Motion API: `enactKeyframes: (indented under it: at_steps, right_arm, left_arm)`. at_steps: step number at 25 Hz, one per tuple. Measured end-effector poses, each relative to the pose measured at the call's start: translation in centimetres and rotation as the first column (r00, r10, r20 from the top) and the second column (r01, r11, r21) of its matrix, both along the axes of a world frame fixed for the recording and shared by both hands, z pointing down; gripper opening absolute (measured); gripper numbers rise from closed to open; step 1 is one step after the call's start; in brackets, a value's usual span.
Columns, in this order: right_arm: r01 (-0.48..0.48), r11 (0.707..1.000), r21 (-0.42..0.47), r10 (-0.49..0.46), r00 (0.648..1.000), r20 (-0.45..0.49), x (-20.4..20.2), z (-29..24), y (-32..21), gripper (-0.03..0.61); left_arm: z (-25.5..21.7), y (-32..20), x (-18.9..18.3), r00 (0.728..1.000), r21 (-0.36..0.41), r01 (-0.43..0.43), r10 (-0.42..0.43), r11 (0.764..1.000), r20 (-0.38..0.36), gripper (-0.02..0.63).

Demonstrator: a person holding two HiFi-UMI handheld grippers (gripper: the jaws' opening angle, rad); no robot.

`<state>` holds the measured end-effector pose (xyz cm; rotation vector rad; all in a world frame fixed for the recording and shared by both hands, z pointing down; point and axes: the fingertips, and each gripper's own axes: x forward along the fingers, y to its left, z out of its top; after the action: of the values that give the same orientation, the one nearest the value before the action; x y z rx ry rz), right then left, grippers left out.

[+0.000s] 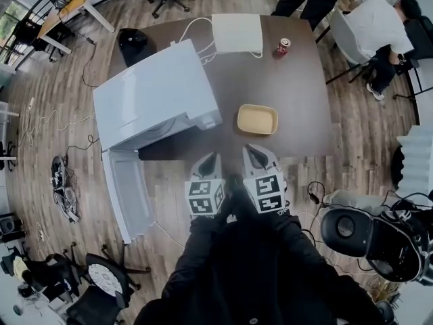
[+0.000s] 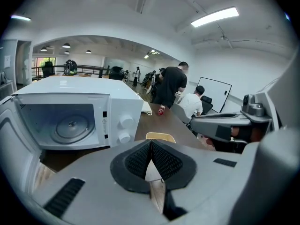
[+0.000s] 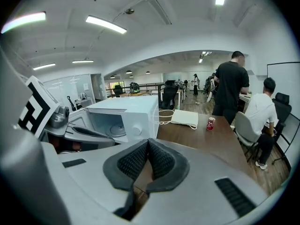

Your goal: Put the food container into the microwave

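A shallow, empty tan food container [image 1: 257, 119] with rounded corners lies on the table [image 1: 298, 80] beside the open microwave [image 1: 154, 93]. The left gripper [image 1: 209, 157] and right gripper [image 1: 254, 153] fingers are closed, empty.

Microwave [image 1: 152, 93] wht; food container [image 1: 257, 119] tan; table [image 1: 301, 90] dk brown; can [image 1: 283, 47] red; floor [image 1: 61, 114] grey-brown wood grain.
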<state>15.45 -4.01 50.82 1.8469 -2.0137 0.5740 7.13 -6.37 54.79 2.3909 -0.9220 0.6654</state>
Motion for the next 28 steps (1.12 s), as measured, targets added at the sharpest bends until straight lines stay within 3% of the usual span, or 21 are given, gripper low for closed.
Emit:
enactKeyframes:
  at_steps: [9, 28]
  right_arm:
    - [-0.018, 0.999, -0.048, 0.017, 1.000, -0.024, 1.5, 2.5, -1.5, 0.023]
    - [0.018, 0.965, -0.262, -0.044, 0.994, -0.095, 4.9, 13.6, -1.5, 0.025]
  left_arm:
    - [2.7, -1.6, 0.8, 0.999, -0.042, -0.033, 0.034, 0.999, 0.017, 0.034]
    - [11.5, -1.6, 2.3, 0.988, -0.168, -0.110, 0.127, 0.980, 0.089, 0.034]
